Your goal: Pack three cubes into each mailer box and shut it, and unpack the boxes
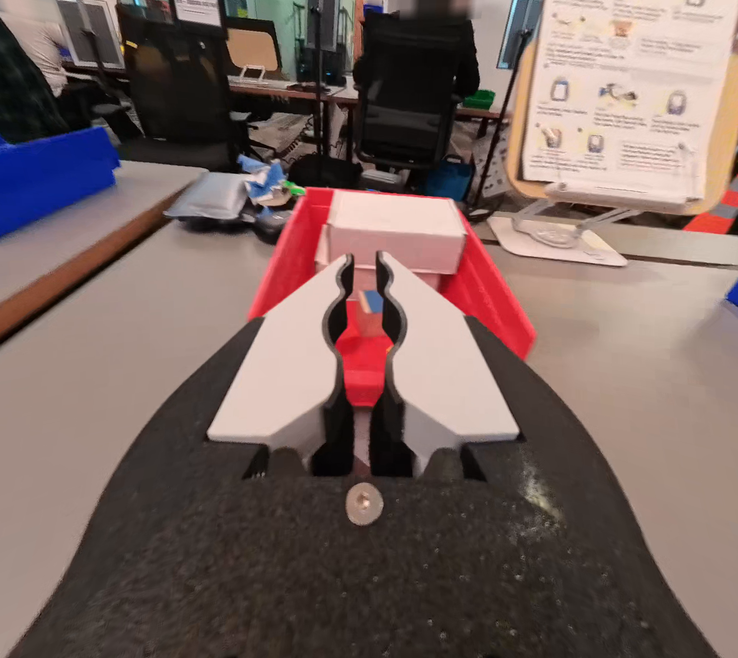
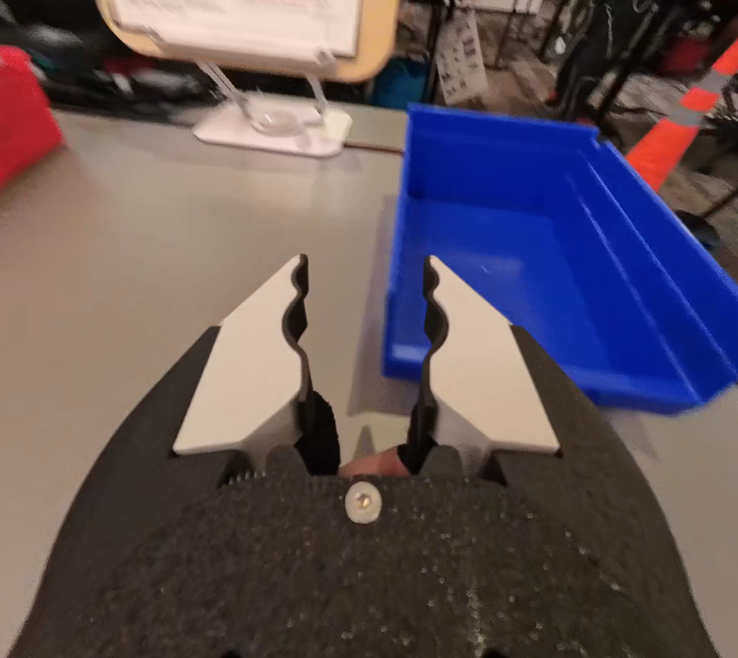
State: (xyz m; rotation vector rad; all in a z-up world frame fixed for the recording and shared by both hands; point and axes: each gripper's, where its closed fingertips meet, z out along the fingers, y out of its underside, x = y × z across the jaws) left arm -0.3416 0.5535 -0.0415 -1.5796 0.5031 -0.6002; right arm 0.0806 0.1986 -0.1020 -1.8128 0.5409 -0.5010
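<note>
2 mailer boxes point(image 1: 395, 229); blue bin point(image 2: 559, 263)

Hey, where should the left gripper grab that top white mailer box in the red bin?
Judging by its pose, grip the top mailer box across its two short ends, coming from above: it lies flat and shut on another box, standing higher than the red bin walls.

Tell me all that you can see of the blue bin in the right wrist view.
The blue bin is an open-topped plastic tray with smooth walls, a lipped rim and a lower near end. It stands upright on the grey table, turned at an angle, to the right of the open right claw. Nothing shows inside it, and nothing else touches it.
</note>
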